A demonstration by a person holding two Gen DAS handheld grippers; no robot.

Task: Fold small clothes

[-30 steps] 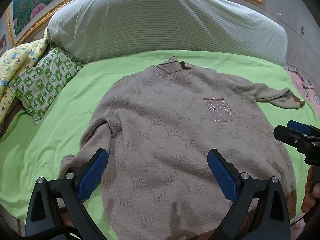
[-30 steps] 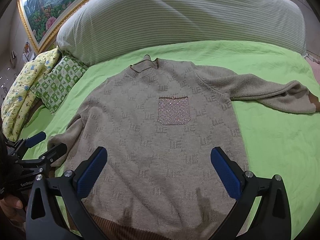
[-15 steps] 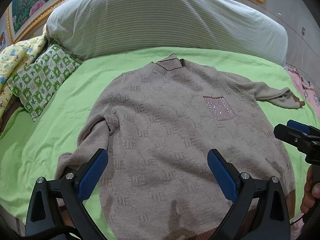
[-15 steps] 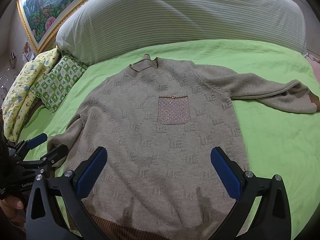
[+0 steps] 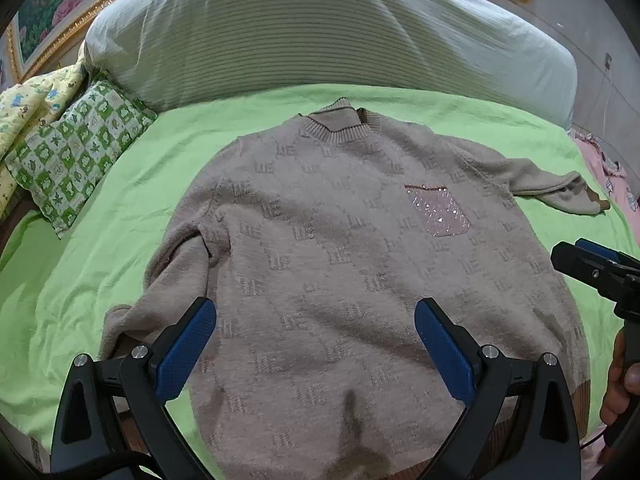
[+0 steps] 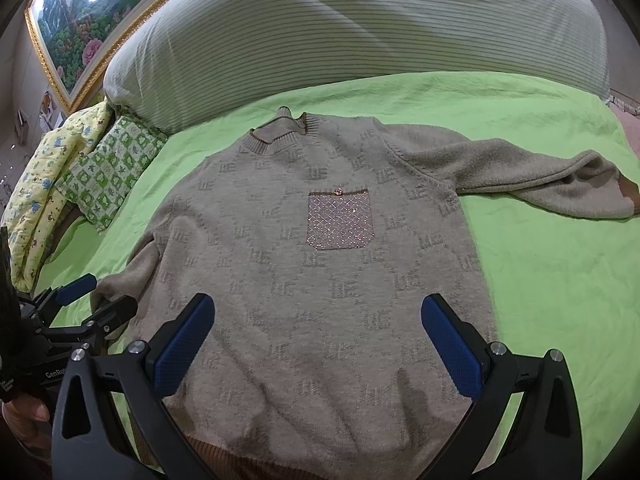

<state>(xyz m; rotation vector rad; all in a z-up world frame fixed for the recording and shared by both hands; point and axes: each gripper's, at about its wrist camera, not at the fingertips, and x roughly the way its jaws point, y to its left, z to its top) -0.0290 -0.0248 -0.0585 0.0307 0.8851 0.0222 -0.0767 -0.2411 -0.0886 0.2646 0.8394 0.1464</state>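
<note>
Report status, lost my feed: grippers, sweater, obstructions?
Left gripper open, right gripper open, both empty. Sweater flat, unfolded on green sheet. Nothing blocking.

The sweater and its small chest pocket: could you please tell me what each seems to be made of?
The sweater looks like soft, fuzzy beige knit, perhaps wool or acrylic: the collar is ribbed and a raised letter pattern repeats across it. The pocket looks like pinkish fabric studded with sequins or rhinestones, judging by its glinting dots; which, I cannot tell.
</note>
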